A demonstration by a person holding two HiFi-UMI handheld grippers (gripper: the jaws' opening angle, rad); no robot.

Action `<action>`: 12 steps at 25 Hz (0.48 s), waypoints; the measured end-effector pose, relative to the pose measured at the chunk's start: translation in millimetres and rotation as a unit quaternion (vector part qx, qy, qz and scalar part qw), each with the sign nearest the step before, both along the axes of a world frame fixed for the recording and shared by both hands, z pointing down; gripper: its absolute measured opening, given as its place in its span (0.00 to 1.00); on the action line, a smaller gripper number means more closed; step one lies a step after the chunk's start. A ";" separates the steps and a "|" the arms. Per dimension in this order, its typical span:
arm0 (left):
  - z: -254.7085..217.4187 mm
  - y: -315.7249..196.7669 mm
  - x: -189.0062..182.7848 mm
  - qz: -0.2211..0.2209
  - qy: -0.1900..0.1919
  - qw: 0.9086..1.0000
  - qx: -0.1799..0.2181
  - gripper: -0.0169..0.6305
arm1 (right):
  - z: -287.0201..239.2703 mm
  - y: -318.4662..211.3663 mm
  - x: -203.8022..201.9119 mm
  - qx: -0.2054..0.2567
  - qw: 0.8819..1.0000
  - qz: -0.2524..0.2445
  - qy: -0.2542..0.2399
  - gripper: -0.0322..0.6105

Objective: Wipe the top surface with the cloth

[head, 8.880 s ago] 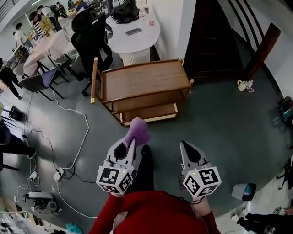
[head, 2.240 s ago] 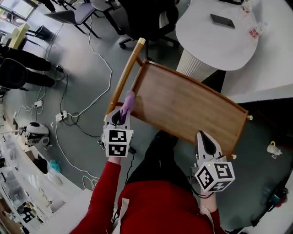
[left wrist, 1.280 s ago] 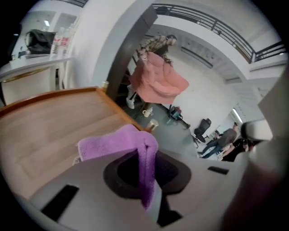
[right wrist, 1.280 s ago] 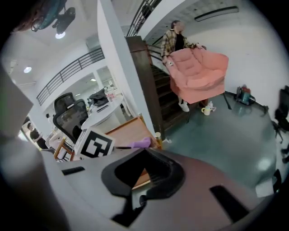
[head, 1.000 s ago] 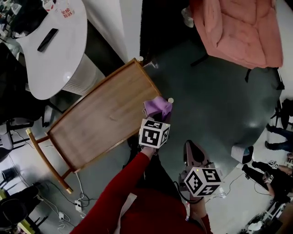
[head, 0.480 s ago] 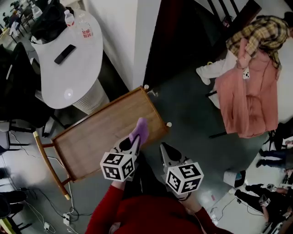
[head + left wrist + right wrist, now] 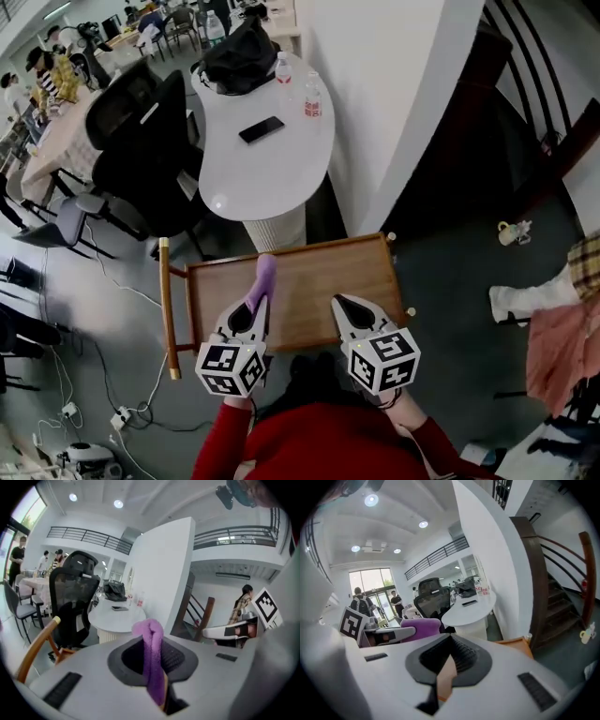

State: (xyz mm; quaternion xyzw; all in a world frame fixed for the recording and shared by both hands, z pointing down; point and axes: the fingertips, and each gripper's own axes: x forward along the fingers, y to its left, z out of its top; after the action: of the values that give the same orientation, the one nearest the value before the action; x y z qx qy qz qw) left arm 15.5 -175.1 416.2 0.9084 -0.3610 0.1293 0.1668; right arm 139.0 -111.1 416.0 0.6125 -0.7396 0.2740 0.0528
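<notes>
A curved, glossy white table (image 7: 272,169) carries a dark phone (image 7: 262,129), two clear bottles (image 7: 284,67) and a slumped black bag (image 7: 241,42), with a black mesh-backed office chair (image 7: 141,131) beside it. Nearer the person stands a rectangular wooden table (image 7: 309,281), its smooth brown top edged by a raised lip and a round pale rail (image 7: 166,305) along its left end. The left gripper (image 7: 253,305), a grey plastic shell with dark ribbed fingers (image 7: 176,660), is clamped on a soft purple cloth (image 7: 152,658). The cloth stands up in a folded roll past the tips, over the wooden top's near left part; contact with the wood cannot be told. The right gripper (image 7: 337,302) hovers over the near right edge, its fingers (image 7: 464,656) closed together and holding nothing.
</notes>
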 end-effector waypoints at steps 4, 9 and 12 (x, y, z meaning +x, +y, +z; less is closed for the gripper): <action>-31.3 -6.1 -26.9 -0.023 0.006 0.999 0.041 0.10 | -28.5 -20.2 -18.8 0.037 0.999 -0.032 0.016 0.05; -62.6 -1.6 -25.9 -0.012 0.019 0.995 0.096 0.10 | -51.0 -27.7 -28.2 0.080 0.996 -0.047 0.020 0.05; -84.8 -4.6 -11.6 0.001 0.039 0.990 0.133 0.10 | -72.7 -36.1 -22.1 0.111 0.992 -0.047 0.027 0.05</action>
State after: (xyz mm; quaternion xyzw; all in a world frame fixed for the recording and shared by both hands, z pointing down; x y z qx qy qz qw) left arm 3.8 -179.7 331.4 0.9274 -0.3669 0.0444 0.0586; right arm 116.9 -147.2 343.3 0.5859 -0.7920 0.1710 0.0170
